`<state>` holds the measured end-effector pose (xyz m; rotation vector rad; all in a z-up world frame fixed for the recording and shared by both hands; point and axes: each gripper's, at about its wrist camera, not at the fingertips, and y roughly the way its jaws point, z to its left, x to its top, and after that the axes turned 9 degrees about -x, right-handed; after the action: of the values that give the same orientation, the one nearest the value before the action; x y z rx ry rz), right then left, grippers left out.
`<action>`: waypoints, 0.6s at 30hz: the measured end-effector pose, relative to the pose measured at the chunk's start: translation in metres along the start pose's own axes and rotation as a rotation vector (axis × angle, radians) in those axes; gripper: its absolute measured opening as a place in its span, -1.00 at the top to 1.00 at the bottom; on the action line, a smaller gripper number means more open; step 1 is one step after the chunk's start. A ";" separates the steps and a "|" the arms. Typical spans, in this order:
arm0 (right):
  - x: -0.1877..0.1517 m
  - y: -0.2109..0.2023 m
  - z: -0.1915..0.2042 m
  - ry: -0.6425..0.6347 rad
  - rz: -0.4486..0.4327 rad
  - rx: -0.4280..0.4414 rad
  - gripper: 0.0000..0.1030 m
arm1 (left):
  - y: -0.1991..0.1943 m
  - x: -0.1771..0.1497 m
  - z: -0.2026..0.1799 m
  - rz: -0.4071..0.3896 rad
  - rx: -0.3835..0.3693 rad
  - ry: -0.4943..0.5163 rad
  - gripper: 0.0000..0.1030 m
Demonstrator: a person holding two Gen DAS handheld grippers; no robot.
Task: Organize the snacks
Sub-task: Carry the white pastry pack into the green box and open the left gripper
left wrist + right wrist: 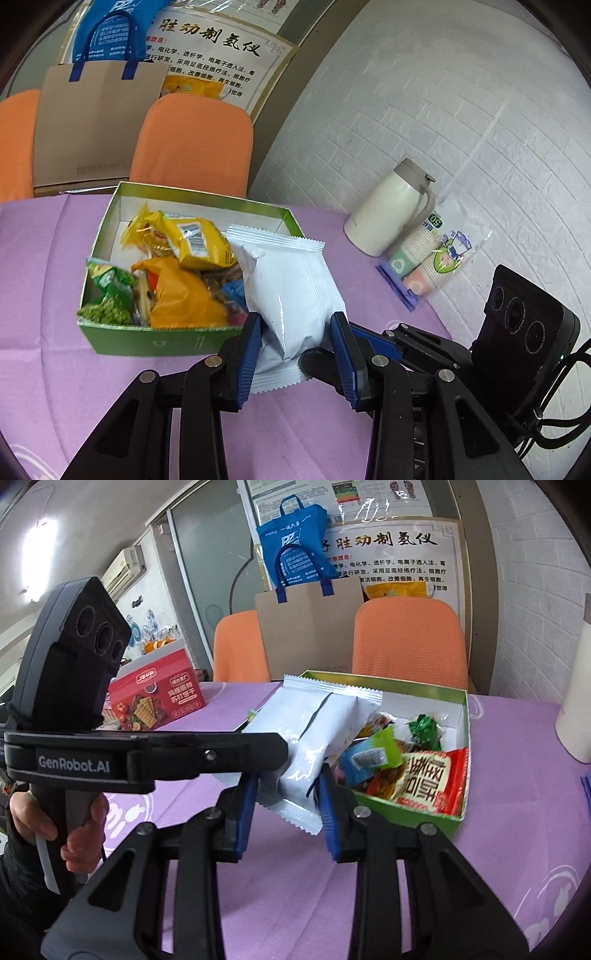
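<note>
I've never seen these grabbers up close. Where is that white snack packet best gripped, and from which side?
Near its lower end, just above the crimped seal, with the pads squeezing its two faces from the near side. The white packet is a soft, puffy pillow, stiffest there; both the left gripper and right gripper grip there.

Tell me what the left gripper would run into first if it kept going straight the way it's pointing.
Probably the green snack box. The left gripper is shut on the white packet, which would likely reach the box's near corner or the snacks inside first; depth is unclear.

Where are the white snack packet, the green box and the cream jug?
white snack packet [291, 280], left wrist view, middle of its face
green box [162, 341], left wrist view, near outer wall
cream jug [388, 206], left wrist view, its body
</note>
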<state>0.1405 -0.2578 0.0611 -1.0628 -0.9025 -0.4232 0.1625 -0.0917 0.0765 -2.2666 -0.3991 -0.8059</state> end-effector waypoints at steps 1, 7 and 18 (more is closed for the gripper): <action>0.003 0.003 -0.005 0.002 -0.003 -0.006 0.33 | 0.006 0.006 -0.001 0.002 0.003 -0.003 0.25; 0.020 0.035 -0.036 0.049 -0.003 -0.025 0.36 | 0.039 0.036 0.009 0.011 0.052 -0.031 0.25; 0.019 0.095 -0.061 0.035 0.053 -0.147 0.44 | 0.044 0.033 0.051 -0.033 0.187 -0.139 -0.34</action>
<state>0.2427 -0.2664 0.0114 -1.2081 -0.8199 -0.4676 0.2316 -0.0857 0.0465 -2.1516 -0.5544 -0.6028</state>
